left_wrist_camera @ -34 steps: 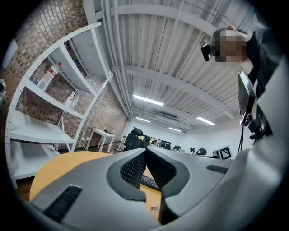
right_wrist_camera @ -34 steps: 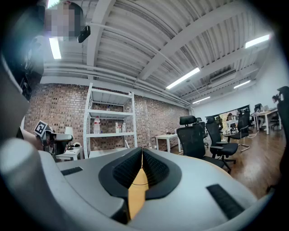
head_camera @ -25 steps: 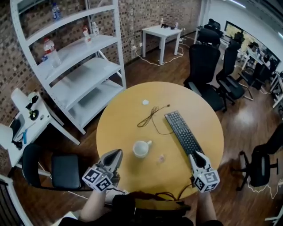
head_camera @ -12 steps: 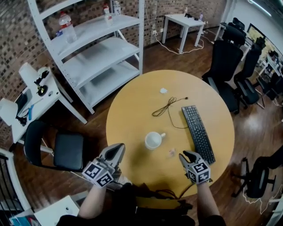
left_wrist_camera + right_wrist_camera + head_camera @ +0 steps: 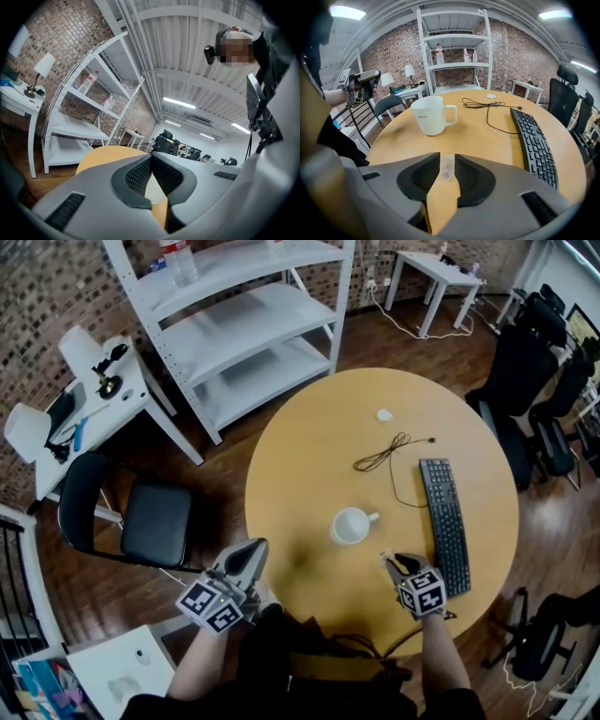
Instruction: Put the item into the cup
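both finger pairs closed: left gripper (image 5: 151, 157) empty, right gripper (image 5: 446, 161) pinching clear item (image 5: 447, 171) near cup (image 5: 430, 115)

Right gripper (image 5: 394, 561) over the round table (image 5: 291, 474). The white cup (image 5: 352, 526) stands near, ahead-left of its fingertips, with the keyboard (image 5: 445, 521) just to their right. The left gripper (image 5: 251, 552) has its fingertips at the table's edge.

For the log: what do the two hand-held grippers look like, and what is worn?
Both the left hand-held gripper and right hand-held gripper have grey plastic bodies tapering to two jaws lined with black textured pads. Each carries a white cube printed with black square markers. The person wears a dark top.
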`<state>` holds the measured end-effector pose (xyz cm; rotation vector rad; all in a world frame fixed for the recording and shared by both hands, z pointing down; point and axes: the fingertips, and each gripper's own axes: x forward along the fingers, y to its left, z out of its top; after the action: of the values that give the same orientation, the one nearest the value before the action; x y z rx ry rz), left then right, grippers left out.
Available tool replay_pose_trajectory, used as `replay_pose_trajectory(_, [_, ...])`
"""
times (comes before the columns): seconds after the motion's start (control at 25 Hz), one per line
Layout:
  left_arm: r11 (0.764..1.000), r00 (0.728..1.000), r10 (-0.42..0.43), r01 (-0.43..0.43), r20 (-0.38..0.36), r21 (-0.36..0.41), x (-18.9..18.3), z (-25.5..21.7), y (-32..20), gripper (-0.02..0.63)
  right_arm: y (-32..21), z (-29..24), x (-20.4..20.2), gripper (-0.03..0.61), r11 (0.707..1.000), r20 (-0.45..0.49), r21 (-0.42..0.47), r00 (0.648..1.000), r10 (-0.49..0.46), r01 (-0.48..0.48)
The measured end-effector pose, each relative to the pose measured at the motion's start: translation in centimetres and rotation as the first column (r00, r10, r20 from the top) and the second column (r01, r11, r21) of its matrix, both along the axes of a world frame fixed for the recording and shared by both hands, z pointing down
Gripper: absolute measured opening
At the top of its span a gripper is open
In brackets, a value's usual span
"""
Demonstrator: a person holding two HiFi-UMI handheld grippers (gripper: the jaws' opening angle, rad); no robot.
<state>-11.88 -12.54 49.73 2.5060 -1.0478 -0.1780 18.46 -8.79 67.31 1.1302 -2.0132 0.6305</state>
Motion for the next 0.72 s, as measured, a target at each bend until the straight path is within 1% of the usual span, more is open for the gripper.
replay_pose_trajectory(0.16, [1.0, 1.0, -0.009, 0.009, -0.002, -0.02, -0.5, 0.6, 0.1, 0.003, -0.2, 1.0, -0.3, 0.104, 1.0, -0.022, -0.027, 1.0, -0.014, 0.014])
replay_pose_trajectory(0.36, [0.999, 1.0, 0.019, -0.019, -0.001, -0.031, 0.3, 0.9, 0.2, 0.003, 0.0, 1.7, -0.6, 0.102, 0.998, -0.037, -0.053, 0.999, -0.03, 0.028])
replay_pose_trajectory(0.4, [0.999, 1.0, 0.022, -0.022, -0.001, -0.03, 0.5, 0.9, 0.2, 0.003, 0.0, 1.8, -0.6, 0.079, 0.998, -0.047, -0.056, 0.998, -0.03, 0.027])
replay_pose_trajectory(0.44, [0.999, 1.0, 0.025, -0.025, -0.001, -0.03, 0.6, 0.9, 0.1, 0.003, 0.0, 1.9, -0.6, 0.022, 0.998, -0.057, -0.053, 0.998, -0.029, 0.026])
replay_pose_trajectory(0.48, [0.999, 1.0, 0.028, -0.028, -0.001, -0.029, 0.6, 0.8, 0.0, 0.003, -0.1, 1.8, -0.7, 0.006, 0.998, -0.062, -0.048, 0.998, -0.03, 0.027])
replay_pose_trajectory(0.6, [0.999, 0.999, 0.041, -0.041, 0.002, -0.023, 0.7, 0.6, -0.4, 0.003, -0.3, 1.1, -1.0, 0.006, 0.999, -0.062, -0.032, 0.998, -0.031, 0.029])
replay_pose_trajectory(0.72, [0.999, 0.999, 0.049, -0.049, 0.005, -0.009, 1.1, 0.2, -0.8, 0.003, -0.8, 0.0, -0.6, 0.006, 1.0, -0.066, 0.002, 0.997, -0.027, 0.027])
